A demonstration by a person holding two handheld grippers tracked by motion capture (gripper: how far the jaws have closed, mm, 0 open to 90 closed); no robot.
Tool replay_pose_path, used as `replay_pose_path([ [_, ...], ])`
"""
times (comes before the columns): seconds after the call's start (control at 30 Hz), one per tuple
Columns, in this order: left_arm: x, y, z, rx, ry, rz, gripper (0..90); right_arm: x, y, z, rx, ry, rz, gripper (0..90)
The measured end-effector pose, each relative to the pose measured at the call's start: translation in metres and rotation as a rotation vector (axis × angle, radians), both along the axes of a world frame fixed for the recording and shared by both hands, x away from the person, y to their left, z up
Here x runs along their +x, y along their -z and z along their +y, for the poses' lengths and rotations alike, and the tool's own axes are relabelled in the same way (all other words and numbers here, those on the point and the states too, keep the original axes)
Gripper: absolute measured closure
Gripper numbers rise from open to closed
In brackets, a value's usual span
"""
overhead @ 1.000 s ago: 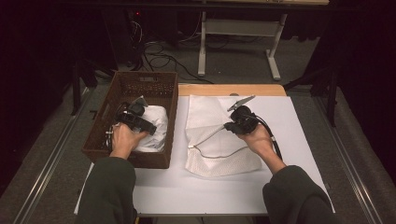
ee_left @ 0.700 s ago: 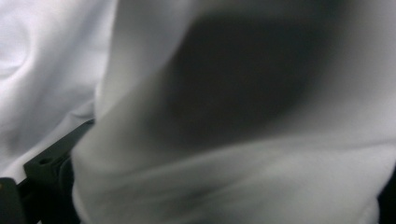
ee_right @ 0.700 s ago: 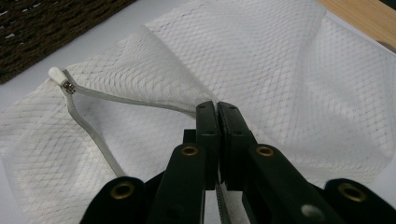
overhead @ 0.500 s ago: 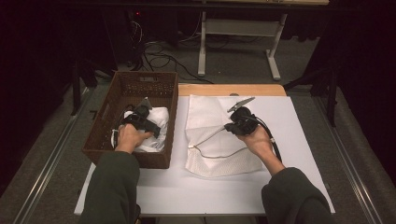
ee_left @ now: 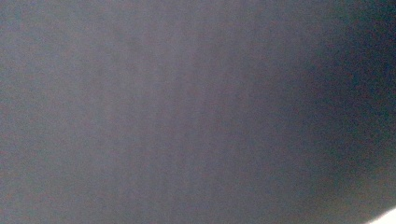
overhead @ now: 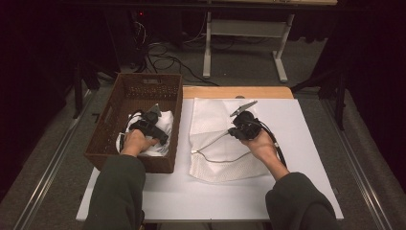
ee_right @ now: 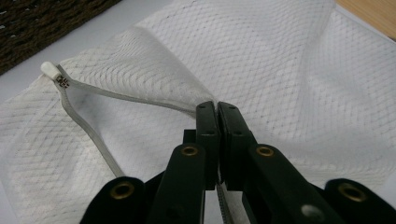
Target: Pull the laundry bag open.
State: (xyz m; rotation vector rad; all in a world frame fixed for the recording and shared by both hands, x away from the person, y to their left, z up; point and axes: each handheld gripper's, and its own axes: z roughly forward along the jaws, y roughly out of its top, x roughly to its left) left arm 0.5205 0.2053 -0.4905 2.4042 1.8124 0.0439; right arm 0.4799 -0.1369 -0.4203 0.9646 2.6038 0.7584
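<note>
Right tongs pinch zipper edge | mesh bag white, flat, seemingly unzipped

Left gripper view: uniform grey blur, nothing discernible; black left gripper, jaw tips buried in crumpled white cloth inside brown woven wicker basket, jaw state unreadable; person's forearms cut off by bottom edge.

Basket wall btwn grippers, rt side free
</note>
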Motion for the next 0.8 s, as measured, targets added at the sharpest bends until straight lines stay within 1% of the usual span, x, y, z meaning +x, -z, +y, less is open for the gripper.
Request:
replay_pose_path([
  [0.03, 0.000, -0.001, -0.001, -0.005, -0.001, 0.005, 4.6, 0.000, 0.001, 0.000, 0.003, -0.003, 0.000, 88.6],
  [0.13, -0.001, -0.005, -0.004, 0.001, -0.011, 0.002, 13.6, 0.000, 0.003, 0.001, 0.001, -0.006, 0.010, 88.6],
  [0.2, -0.002, -0.008, -0.006, 0.002, -0.015, 0.002, 21.9, -0.001, 0.002, 0.000, 0.004, -0.005, 0.008, 88.6],
  [0.3, -0.004, -0.011, -0.008, 0.011, -0.037, -0.006, 34.6, -0.003, 0.001, 0.000, 0.011, -0.005, 0.007, 88.7],
  [0.4, -0.006, -0.013, -0.011, 0.020, -0.035, -0.010, 45.4, -0.005, 0.000, 0.000, 0.009, -0.016, 0.002, 88.7],
  [0.43, -0.006, -0.014, -0.013, 0.030, -0.031, -0.020, 48.4, -0.005, 0.000, 0.000, 0.012, -0.017, 0.002, 88.7],
  [0.5, -0.006, -0.016, -0.017, 0.059, -0.015, -0.014, 54.2, -0.005, 0.000, 0.000, 0.016, -0.025, 0.001, 88.7],
  [0.57, -0.007, -0.018, -0.024, 0.097, -0.001, -0.021, 57.8, -0.005, 0.000, 0.000, 0.021, -0.024, 0.010, 88.7],
  [0.6, -0.008, -0.019, -0.026, 0.109, 0.010, -0.026, 59.2, -0.005, 0.001, 0.000, 0.026, -0.024, 0.011, 88.7],
  [0.63, -0.008, -0.021, -0.026, 0.112, 0.014, -0.030, 60.1, -0.006, 0.002, 0.000, 0.025, -0.030, 0.011, 88.7],
  [0.7, -0.011, -0.027, -0.026, 0.112, 0.009, -0.061, 61.6, -0.009, 0.002, 0.000, 0.021, -0.031, 0.013, 88.7],
  [0.77, -0.016, -0.037, -0.026, 0.112, 0.015, -0.114, 62.4, -0.012, 0.001, -0.002, 0.012, -0.033, 0.006, 88.8],
  [0.8, -0.019, -0.042, -0.026, 0.107, 0.014, -0.133, 62.7, -0.013, 0.000, -0.003, 0.017, -0.030, 0.002, 88.8],
])
